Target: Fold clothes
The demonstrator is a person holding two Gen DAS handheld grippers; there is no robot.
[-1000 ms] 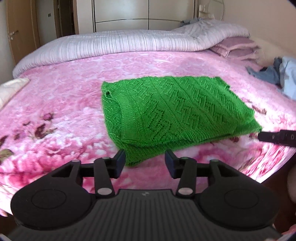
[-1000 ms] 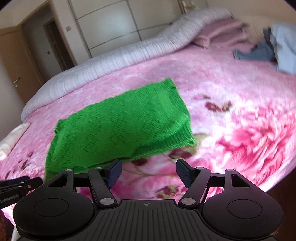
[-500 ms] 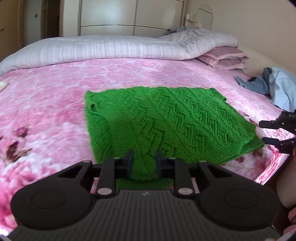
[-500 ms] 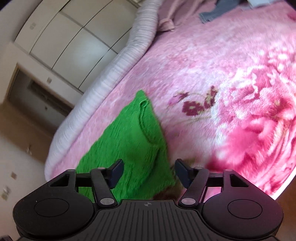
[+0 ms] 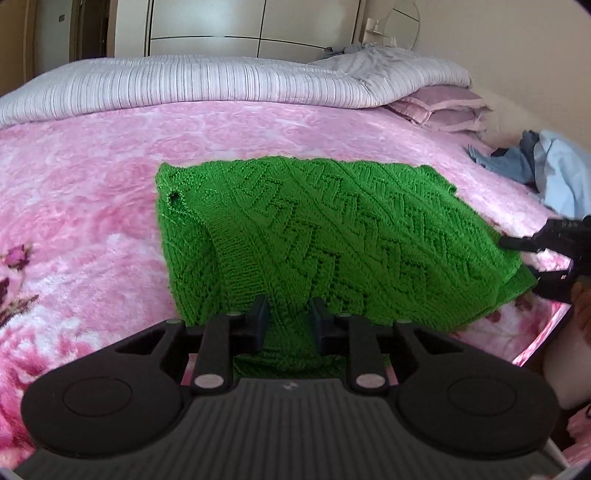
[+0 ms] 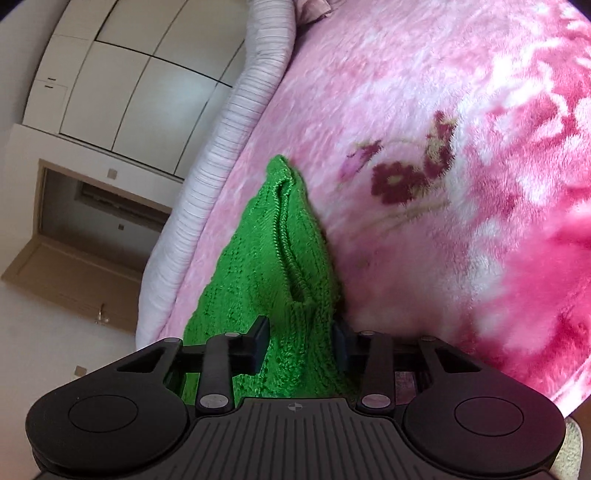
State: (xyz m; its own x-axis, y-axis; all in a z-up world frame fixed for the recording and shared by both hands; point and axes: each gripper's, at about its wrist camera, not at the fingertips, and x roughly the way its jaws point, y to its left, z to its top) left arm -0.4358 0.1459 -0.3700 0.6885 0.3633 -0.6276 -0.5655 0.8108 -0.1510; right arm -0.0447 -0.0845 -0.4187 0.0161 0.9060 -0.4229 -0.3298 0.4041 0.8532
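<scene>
Left gripper (image 5: 287, 322) now clenched on green knit sweater (image 5: 332, 236) at bed's (image 5: 74, 206) near edge, right gripper (image 6: 300, 345) rolled since earlier, jaws closing around sweater corner.

A bed with a pink flowered blanket (image 5: 92, 192) fills the frame. On it, at the centre, lies a folded green sweater (image 5: 332, 236); at the right edge lie blue clothes (image 5: 546, 173).

I see a pink floral blanket (image 5: 92, 206) covering the bed, with a striped white quilt (image 5: 207, 83) bunched along its far edge. Mauve pillows (image 5: 443, 109) sit stacked at the right — just beyond them, a heap of blue clothes (image 5: 546, 170). Behind stand cream wardrobe doors (image 5: 207, 27) and a brown wooden door (image 6: 70, 273).
</scene>
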